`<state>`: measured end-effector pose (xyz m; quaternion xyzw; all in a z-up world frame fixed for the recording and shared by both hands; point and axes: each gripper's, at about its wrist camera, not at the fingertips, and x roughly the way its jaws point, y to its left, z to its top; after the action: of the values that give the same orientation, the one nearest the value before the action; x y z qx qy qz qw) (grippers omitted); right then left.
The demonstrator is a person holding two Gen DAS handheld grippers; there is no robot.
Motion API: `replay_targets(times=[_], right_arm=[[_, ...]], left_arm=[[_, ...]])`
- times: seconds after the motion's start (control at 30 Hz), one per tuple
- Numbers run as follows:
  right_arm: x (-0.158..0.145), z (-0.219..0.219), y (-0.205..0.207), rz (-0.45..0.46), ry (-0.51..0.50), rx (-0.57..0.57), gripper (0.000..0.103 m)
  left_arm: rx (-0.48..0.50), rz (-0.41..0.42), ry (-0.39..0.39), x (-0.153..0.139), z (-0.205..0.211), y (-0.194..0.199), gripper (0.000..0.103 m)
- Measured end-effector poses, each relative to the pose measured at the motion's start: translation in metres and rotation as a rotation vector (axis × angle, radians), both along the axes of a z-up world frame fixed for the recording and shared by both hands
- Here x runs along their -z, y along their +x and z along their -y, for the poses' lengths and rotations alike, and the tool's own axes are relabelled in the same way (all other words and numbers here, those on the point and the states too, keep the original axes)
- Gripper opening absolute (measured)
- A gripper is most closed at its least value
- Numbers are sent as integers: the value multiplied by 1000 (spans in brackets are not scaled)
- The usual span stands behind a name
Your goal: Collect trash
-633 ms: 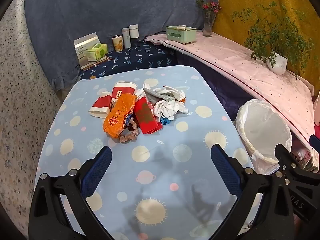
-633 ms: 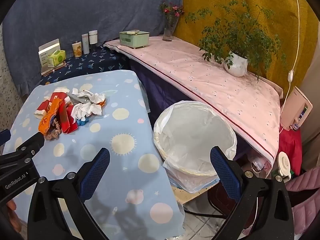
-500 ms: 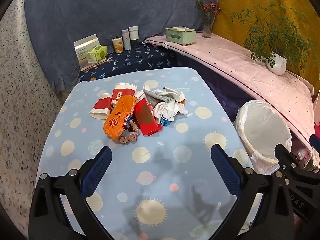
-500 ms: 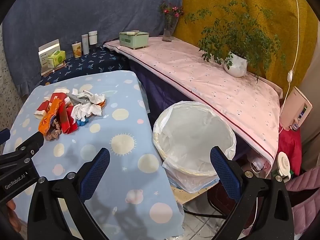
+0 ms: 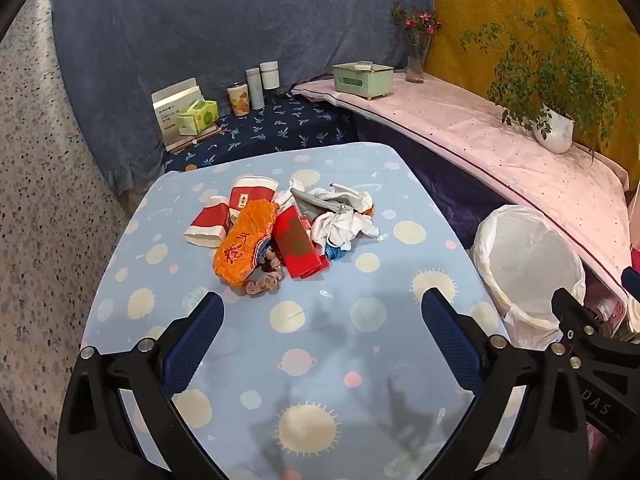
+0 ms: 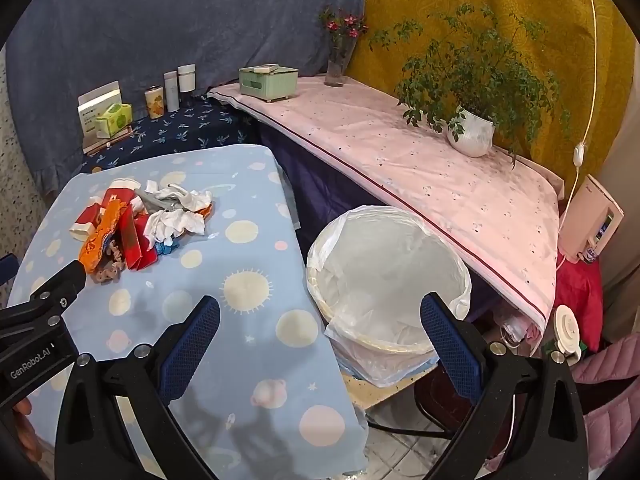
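- The left claw (image 5: 318, 314) hangs over the near part of the worktop (image 5: 360, 360), tilted down toward it, its jaws spread wide with nothing between them.
- The right claw (image 6: 320, 326) is spread just as wide and just as empty; it sits off the worktop's right edge, looking over the lined bin (image 6: 384, 276).
- Ahead of the left claw and a little to its left lies the trash pile (image 5: 280, 232), well apart from the fingertips, in the middle of the worktop.
- By my reading the left claw is the nearer one: the pile is straight in front of it, while from the right claw it sits far off to the left, past the other tool.
- The nearest pieces are a small brownish scrap (image 5: 264, 282) at the pile's front edge, the orange wrapper (image 5: 244, 246) and the red packet (image 5: 298, 242).
- The orange wrapper's long axis runs away from the claw, leaning up and to the right; the red packet's runs away too, leaning the other way, so they meet at the far end.
- A grasp across either one's narrow width would suit the jaws as they stand, I judge.
- Behind them lie two red-and-white paper cups (image 5: 230, 210) on their sides and crumpled white tissue (image 5: 340, 216).
- The bin stands off the worktop's right edge, lower than it and beside the right claw; nothing shows in its liner.
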<state>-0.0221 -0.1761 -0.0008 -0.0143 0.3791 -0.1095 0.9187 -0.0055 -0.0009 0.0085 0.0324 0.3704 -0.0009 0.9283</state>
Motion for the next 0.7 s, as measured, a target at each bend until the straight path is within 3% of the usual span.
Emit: replay_targets(times=[0.7], right_arm=[[1, -1, 1, 2, -1, 0, 96]], left_arm=[[-4, 0, 7, 5, -4, 3, 95]])
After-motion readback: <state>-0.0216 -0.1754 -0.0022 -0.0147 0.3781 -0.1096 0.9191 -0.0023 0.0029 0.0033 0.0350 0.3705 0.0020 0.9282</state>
